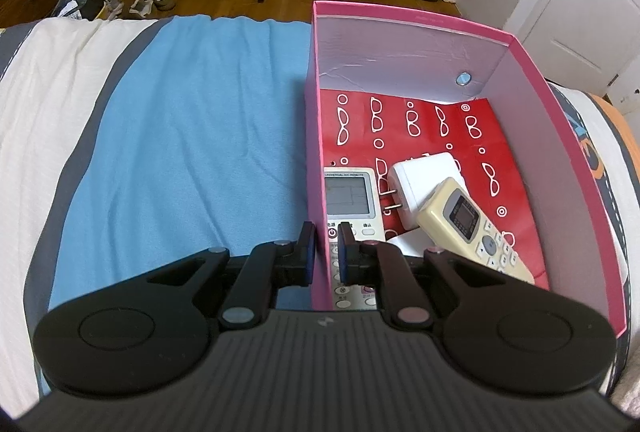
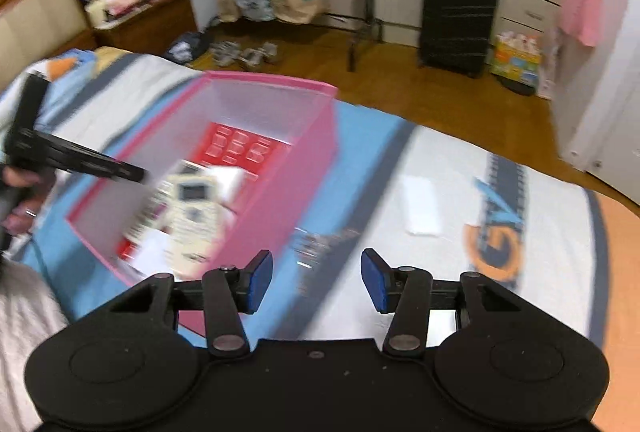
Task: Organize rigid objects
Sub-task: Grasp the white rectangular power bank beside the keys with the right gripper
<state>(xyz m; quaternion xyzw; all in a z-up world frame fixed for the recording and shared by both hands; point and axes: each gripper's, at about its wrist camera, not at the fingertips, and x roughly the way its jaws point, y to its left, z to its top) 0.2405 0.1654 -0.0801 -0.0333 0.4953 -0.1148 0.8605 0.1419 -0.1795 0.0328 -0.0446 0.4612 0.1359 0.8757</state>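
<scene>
Left wrist view: left gripper clamped on near wall of pink box, steadying it on bed. Inside: cream remote slanting across white charger, beside grey-screened remote. Right gripper part open, empty, over bedcover. Next candidate probably white flat object, blurred; likely light, stiff, best pinched across short edges.

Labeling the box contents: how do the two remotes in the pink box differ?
The white remote lies flat along the pink box's left wall; the cream remote lies diagonally, its top propped on the white charger. The white remote's screen is large and pale; the cream remote's is small and dark. Both lie face up on the red liner.
</scene>
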